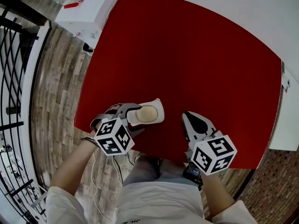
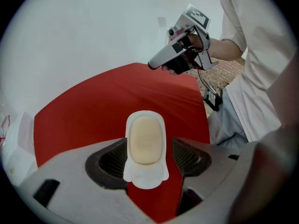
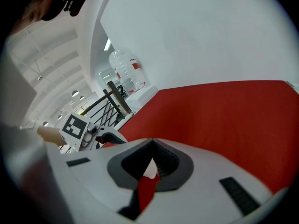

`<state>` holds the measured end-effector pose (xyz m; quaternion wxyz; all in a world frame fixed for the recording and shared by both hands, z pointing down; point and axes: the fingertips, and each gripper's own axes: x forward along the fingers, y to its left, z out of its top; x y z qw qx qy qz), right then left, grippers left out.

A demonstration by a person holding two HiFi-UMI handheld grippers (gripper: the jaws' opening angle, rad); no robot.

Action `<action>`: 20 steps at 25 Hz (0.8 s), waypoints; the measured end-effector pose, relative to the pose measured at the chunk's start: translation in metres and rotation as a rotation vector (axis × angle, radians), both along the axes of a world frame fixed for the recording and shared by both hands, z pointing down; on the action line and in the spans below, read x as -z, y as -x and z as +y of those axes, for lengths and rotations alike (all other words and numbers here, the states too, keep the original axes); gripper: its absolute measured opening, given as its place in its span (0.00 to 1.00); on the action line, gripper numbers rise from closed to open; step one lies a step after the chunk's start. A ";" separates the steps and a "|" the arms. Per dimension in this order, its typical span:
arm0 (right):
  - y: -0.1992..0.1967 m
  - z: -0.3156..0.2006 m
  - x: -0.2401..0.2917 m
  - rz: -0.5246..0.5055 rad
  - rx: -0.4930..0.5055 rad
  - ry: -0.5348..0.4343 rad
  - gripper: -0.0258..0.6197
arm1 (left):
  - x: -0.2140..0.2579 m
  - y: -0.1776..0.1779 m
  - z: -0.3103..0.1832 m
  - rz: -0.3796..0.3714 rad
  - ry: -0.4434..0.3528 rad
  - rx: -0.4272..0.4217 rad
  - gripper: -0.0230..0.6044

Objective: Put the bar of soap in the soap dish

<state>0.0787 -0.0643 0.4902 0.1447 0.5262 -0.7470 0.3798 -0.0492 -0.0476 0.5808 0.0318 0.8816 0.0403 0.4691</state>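
A beige bar of soap (image 1: 146, 113) lies in a white soap dish (image 1: 158, 107) on the red table (image 1: 187, 55), near its front edge. My left gripper (image 1: 137, 118) straddles the dish's near end. In the left gripper view the soap (image 2: 146, 139) and dish (image 2: 145, 176) sit between the wide-spread jaws, and the pads (image 2: 111, 158) do not press on the dish. My right gripper (image 1: 188, 116) hovers to the right of the dish, apart from it, with its jaws together and nothing held. The right gripper (image 3: 149, 172) shows only a thin slit of red table between its fingers.
A white cabinet (image 1: 86, 10) stands beyond the table's far left corner, with a clear bottle (image 3: 125, 71) on it. A black railing (image 1: 14, 78) runs along the left over wood flooring. White wall borders the far and right sides of the table.
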 end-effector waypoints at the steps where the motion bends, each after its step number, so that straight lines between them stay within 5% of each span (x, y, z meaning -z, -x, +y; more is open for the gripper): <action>1: 0.000 0.000 0.003 0.002 0.004 -0.004 0.05 | 0.004 0.001 0.000 -0.001 -0.003 0.004 0.52; 5: 0.001 0.005 0.020 0.021 0.022 -0.020 0.05 | 0.024 0.005 0.000 -0.003 -0.028 0.022 0.44; 12: 0.002 0.010 0.060 0.060 0.067 -0.080 0.05 | 0.067 0.018 -0.001 -0.006 -0.110 0.100 0.06; 20: 0.000 0.025 0.095 0.093 0.092 -0.134 0.05 | 0.102 0.026 0.018 0.000 -0.151 0.164 0.05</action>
